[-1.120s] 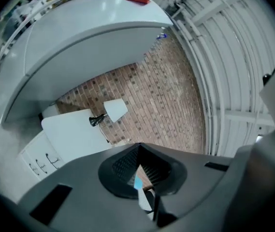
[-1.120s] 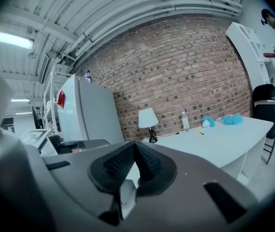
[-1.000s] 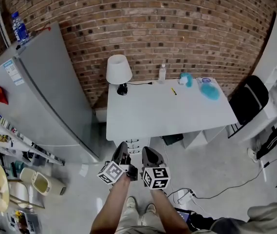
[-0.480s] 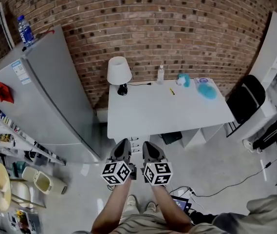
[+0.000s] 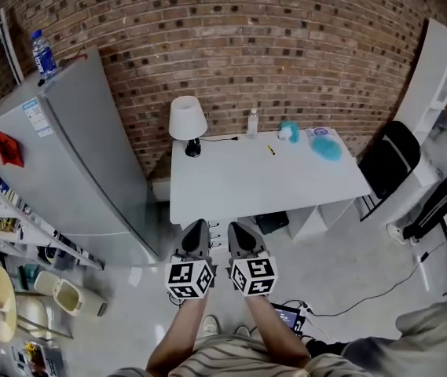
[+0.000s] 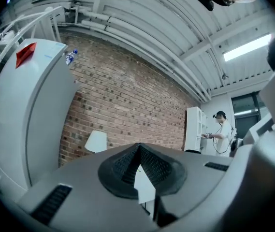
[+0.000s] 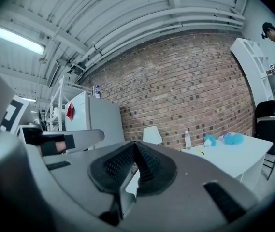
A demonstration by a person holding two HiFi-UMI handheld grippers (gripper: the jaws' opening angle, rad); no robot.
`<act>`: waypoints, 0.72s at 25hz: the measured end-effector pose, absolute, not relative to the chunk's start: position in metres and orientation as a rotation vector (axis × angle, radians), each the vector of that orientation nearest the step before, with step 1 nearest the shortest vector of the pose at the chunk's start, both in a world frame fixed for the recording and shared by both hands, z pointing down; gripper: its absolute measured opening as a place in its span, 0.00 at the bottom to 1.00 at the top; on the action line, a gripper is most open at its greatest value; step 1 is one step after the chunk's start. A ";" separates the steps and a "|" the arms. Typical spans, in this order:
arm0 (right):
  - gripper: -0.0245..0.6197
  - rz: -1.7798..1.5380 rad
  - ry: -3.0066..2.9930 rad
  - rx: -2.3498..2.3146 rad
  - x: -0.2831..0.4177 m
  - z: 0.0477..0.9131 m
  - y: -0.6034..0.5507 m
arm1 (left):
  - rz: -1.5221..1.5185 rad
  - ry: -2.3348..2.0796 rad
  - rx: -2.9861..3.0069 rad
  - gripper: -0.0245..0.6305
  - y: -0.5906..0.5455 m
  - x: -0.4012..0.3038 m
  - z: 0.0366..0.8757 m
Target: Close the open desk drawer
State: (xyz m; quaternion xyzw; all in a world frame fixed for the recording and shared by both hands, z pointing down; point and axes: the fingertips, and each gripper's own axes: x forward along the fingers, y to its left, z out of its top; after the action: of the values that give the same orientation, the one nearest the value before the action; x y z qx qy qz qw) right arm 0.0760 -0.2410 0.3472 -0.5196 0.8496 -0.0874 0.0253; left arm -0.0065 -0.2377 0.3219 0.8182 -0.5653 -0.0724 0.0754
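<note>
A white desk (image 5: 262, 185) stands against the brick wall in the head view. Under its front edge, a white drawer unit (image 5: 215, 231) with small handles shows between my grippers; I cannot tell how far any drawer stands out. My left gripper (image 5: 196, 228) and right gripper (image 5: 238, 229) are held side by side over the floor, just short of the desk's front, touching nothing. Both are shut with nothing between the jaws, as the left gripper (image 6: 138, 147) and right gripper (image 7: 135, 144) show in their own views.
On the desk are a white lamp (image 5: 186, 119), a bottle (image 5: 252, 122), a yellow pen (image 5: 270, 149) and blue items (image 5: 325, 147). A grey fridge (image 5: 66, 159) stands at left, a black chair (image 5: 386, 162) and white shelf (image 5: 437, 93) at right. Cables (image 5: 349, 305) cross the floor.
Both grippers have drawn level and sit closer together. The head view has shifted a little, so the desk sits slightly higher and further left in frame.
</note>
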 end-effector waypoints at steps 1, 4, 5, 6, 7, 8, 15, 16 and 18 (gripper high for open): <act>0.05 -0.257 2.627 -1.607 0.077 0.345 -0.239 | -0.201 -1.707 2.468 0.05 -0.235 -0.005 0.320; 0.05 -0.212 2.629 -1.610 0.079 0.338 -0.235 | -0.149 -1.745 2.515 0.05 -0.230 -0.001 0.313; 0.05 -0.196 2.632 -1.609 0.079 0.336 -0.234 | -0.134 -1.758 2.530 0.05 -0.228 0.001 0.311; 0.05 -0.181 2.633 -1.608 0.079 0.333 -0.233 | -0.121 -1.770 2.545 0.05 -0.226 0.002 0.308; 0.05 -0.169 2.632 -1.606 0.079 0.331 -0.232 | -0.110 -1.780 2.559 0.05 -0.225 0.003 0.305; 0.05 -0.159 2.632 -1.605 0.079 0.328 -0.231 | -0.102 -1.788 2.572 0.05 -0.224 0.004 0.302; 0.05 -0.113 2.619 -1.617 0.082 0.317 -0.228 | -0.112 -1.773 2.615 0.05 -0.221 0.009 0.290; 0.05 -0.105 2.617 -1.619 0.083 0.316 -0.227 | -0.111 -1.773 2.620 0.05 -0.220 0.011 0.289; 0.05 -0.098 2.612 -1.623 0.084 0.316 -0.227 | -0.104 -1.772 2.626 0.05 -0.219 0.013 0.290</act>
State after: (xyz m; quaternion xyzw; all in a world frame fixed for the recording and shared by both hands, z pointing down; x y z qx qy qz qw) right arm 0.0843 -0.2266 0.3157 -0.5272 0.8486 -0.0319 0.0323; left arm 0.0132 -0.2193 0.2898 0.8285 -0.5588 -0.0328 -0.0141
